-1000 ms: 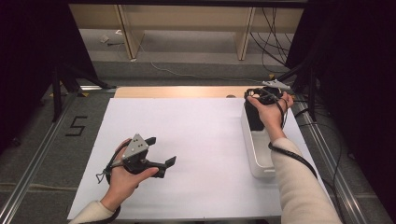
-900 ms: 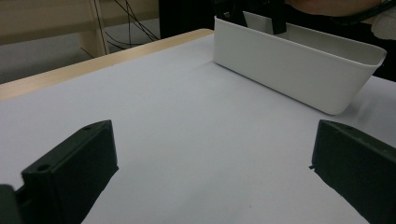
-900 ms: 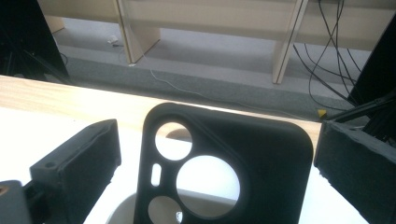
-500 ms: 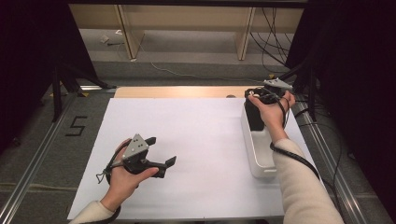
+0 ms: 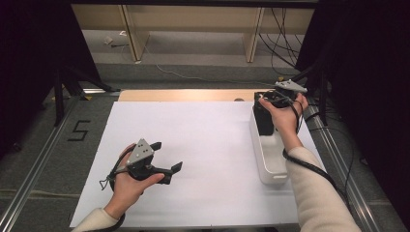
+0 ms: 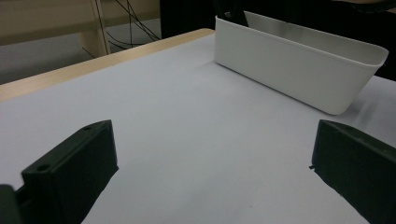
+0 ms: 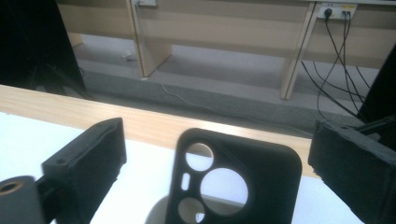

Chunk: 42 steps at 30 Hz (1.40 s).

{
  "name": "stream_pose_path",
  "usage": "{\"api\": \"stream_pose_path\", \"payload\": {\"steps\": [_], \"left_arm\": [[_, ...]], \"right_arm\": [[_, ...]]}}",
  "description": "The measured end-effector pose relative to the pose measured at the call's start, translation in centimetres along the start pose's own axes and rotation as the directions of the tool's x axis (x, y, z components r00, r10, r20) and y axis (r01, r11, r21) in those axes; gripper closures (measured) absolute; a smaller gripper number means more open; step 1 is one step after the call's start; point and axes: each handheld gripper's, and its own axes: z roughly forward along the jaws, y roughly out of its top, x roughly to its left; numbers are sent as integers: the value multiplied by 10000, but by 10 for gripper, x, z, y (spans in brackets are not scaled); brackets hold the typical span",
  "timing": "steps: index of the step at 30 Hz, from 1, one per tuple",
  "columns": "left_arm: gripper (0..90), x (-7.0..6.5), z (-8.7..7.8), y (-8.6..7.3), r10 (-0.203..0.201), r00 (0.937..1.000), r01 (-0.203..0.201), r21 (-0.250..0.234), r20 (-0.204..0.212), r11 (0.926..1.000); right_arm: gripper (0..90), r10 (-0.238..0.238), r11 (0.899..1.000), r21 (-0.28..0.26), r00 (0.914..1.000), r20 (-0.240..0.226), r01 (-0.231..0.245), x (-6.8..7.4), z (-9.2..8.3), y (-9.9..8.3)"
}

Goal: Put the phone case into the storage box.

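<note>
A black phone case (image 7: 236, 179) is being seen standing upright at the far end of a white bin (image 5: 269, 154), its camera cut-outs facing the right gripper view. The right gripper (image 5: 270, 104) is being held over that end of the bin, and its jaws are being kept wide, one on each side of the case with clear gaps to both pads (they have just been closing a little, yet no contact is being made). In the high view the case (image 5: 264, 116) is being shown as a dark slab rising out of the bin beside the right hand (image 5: 285, 118). The left gripper (image 5: 167, 162) is being held low over the white sheet (image 5: 203, 145) near the table's front left, well apart from the bin (image 6: 299, 58); its jaws are being kept wide with nothing between them. A wooden table edge (image 5: 183, 94) is being observed beyond the sheet.
</note>
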Motion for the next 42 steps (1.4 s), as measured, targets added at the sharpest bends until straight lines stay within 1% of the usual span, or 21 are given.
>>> {"api": "stream_pose_path", "payload": {"steps": [5,7,11,13,17,22,32,36,42], "left_arm": [[0,0,0,0,9,10000,-9,15,-26,10000],[0,0,0,0,2,10000,-2,8,-31,10000],[0,1,0,0,9,10000,-9,12,-48,10000],[0,1,0,0,-9,10000,9,12,-49,10000],[0,1,0,0,23,10000,-23,17,-59,10000],[0,1,0,0,-35,10000,35,6,-89,10000],[0,1,0,0,-44,9999,44,14,-116,10000],[0,1,0,0,-43,9999,43,17,-113,10000],[0,1,0,0,-45,9999,46,14,-113,10000]], "right_arm": [[100,-126,9998,-140,9999,-63,125,4,-8,2],[108,-164,9998,-107,9999,-45,164,5,-11,2],[137,-71,9998,-184,9999,-140,68,6,-16,1],[150,-139,9997,-203,9997,-190,135,8,-19,0],[152,-256,9993,-273,9992,-305,248,11,-23,0],[154,-324,9991,-280,9986,-412,313,14,-28,-1],[156,-438,9984,-385,9969,-651,414,20,-40,1],[156,-371,9985,-437,9965,-747,339,22,-44,0],[157,-466,9983,-390,9951,-868,434,25,-51,-2]]}}
